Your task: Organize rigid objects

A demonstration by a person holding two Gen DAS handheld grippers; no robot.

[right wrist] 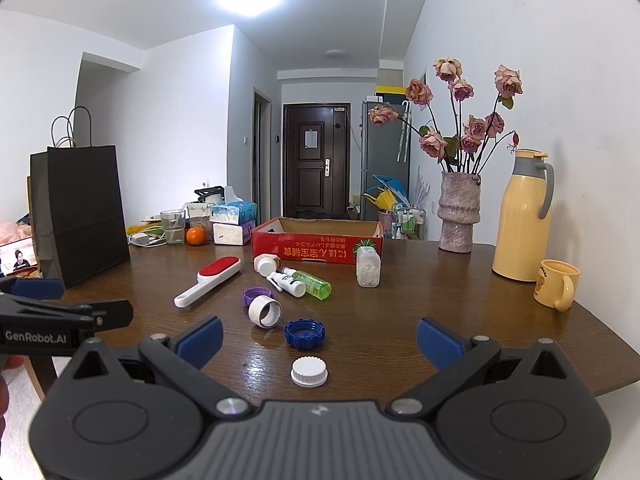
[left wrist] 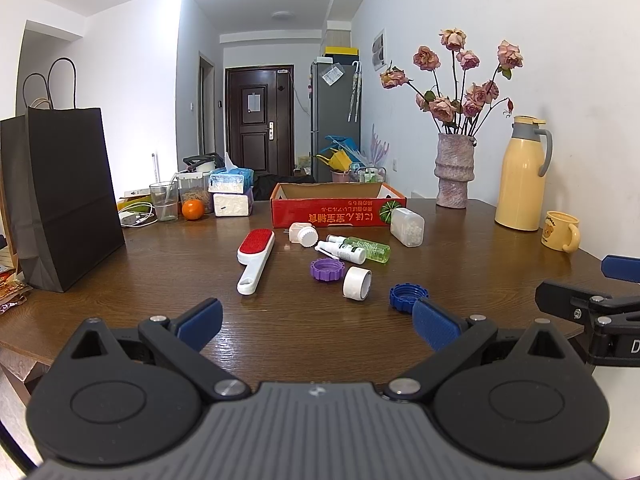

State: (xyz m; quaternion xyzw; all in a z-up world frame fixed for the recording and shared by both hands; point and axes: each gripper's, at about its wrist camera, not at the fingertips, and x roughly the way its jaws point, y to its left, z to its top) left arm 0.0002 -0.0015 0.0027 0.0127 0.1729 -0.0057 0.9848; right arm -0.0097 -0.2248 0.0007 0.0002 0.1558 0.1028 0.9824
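Loose items lie on the brown table [left wrist: 120,312] before a red cardboard box [left wrist: 338,210]: a red-and-white lint brush [left wrist: 256,258], a green bottle [left wrist: 370,249], a white spray bottle [left wrist: 345,252], a purple cap [left wrist: 327,270], a white tape roll [left wrist: 357,283], a blue cap [left wrist: 407,297] and a clear jar [left wrist: 408,226]. My left gripper [left wrist: 316,330] is open and empty near the table's front edge, the blue cap just beyond its right finger. My right gripper [right wrist: 319,340] is open too, with a white cap [right wrist: 309,371] on the table between its fingers and the blue cap [right wrist: 303,333] just beyond.
A black paper bag [left wrist: 68,196] stands at left. A vase of dried roses [left wrist: 454,172], a yellow thermos [left wrist: 520,174] and a yellow mug [left wrist: 560,232] stand at right. A glass [left wrist: 164,200], an orange [left wrist: 193,209] and tissue packs [left wrist: 232,194] sit at the back left.
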